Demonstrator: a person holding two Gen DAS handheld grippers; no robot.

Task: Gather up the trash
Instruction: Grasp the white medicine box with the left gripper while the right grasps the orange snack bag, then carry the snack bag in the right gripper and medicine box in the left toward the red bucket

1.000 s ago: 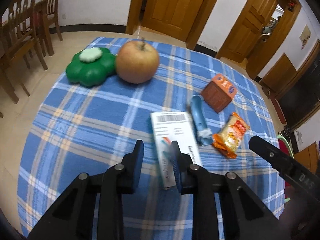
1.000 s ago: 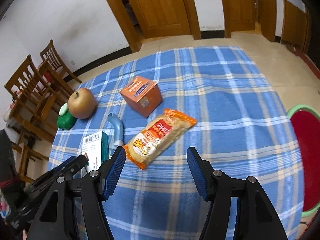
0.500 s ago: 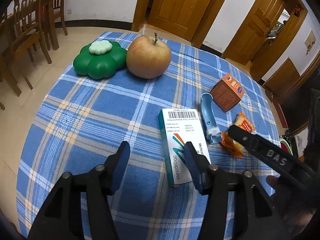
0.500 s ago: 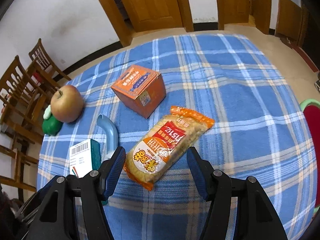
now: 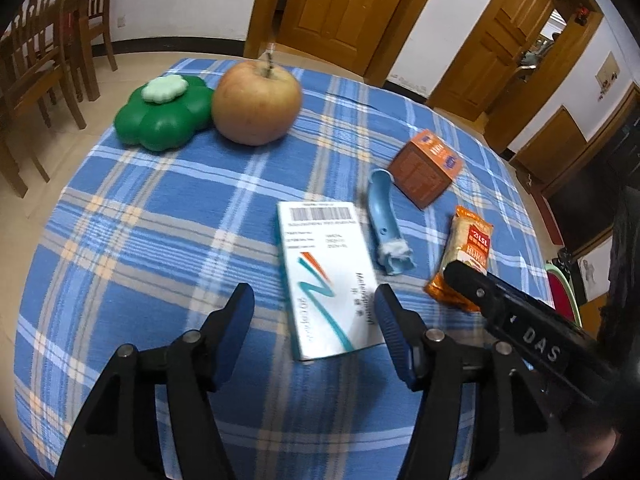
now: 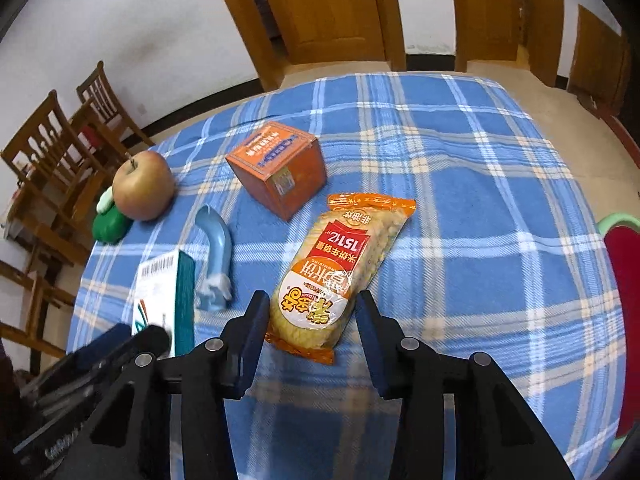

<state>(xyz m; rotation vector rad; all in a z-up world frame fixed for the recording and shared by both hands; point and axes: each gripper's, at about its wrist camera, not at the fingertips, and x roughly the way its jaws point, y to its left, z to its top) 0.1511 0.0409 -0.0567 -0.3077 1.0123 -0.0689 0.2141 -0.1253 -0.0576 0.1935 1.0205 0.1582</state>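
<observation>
One snack packet between closing right tool, one box between opening left tool

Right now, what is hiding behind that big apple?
In the right claw's view, a green flower-shaped container peeks out behind the apple, which covers most of it. The left view shows it whole, beside the apple, with a pale lid.

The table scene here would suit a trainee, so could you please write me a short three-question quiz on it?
1. True or false: the apple touches the green clover case.
2. Which item lies between the right gripper fingers: A orange box, B noodle packet, C blue tube?
3. Which item lies between the left gripper fingers?

Key: 1 true; 2 B, jaws closing; 3 the white medicine box, jaws opening.
</observation>
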